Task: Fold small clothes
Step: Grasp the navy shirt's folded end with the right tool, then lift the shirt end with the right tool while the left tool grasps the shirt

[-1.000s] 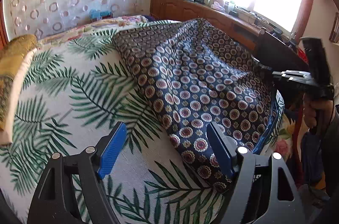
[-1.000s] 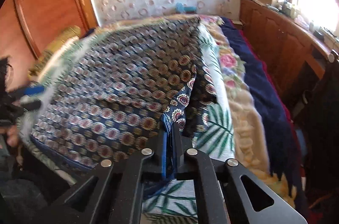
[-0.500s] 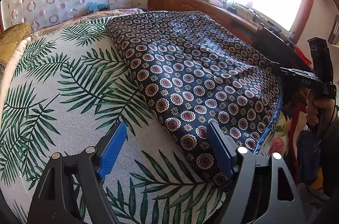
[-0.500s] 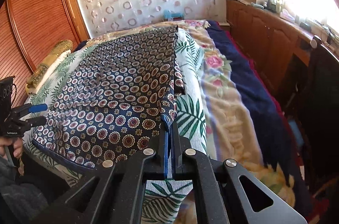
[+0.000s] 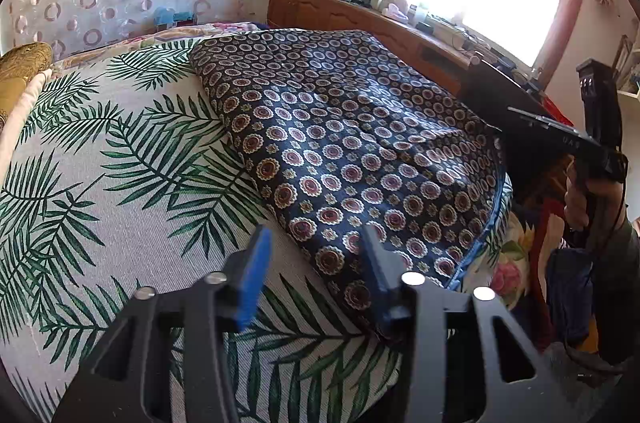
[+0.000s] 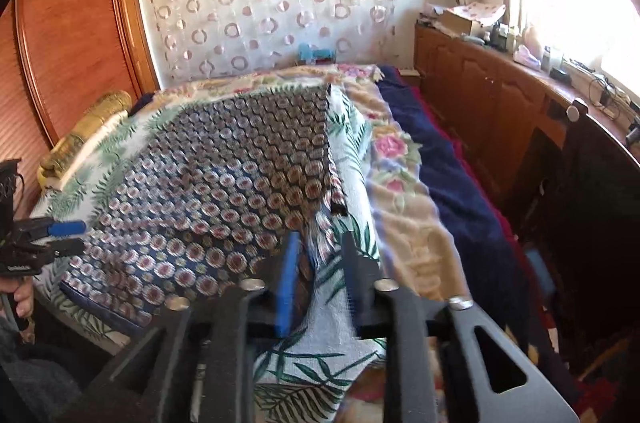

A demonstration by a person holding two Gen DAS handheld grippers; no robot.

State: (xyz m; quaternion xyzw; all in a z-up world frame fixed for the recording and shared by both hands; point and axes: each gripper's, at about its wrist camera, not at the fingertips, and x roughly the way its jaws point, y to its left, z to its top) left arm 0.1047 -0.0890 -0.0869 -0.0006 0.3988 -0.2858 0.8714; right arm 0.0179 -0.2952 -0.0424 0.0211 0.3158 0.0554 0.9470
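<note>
The left gripper [image 5: 316, 251] hovered, jaws closing, over the near corner of the navy medallion-print cloth [image 5: 344, 143], nothing yet pinched. The right gripper [image 6: 320, 263], jaws opening, had nothing pinched. Beyond, the cloth lay spread flat on the palm-leaf bedspread [image 5: 100, 183], likely for folding.

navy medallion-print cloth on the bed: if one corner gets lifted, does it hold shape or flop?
Likely floppy: the navy cloth drapes over the bed's edge and shows soft creases. Probably light, since it lies thin and flat on the palm-print cover. Pushed, it would probably bunch rather than slide as one sheet.
</note>
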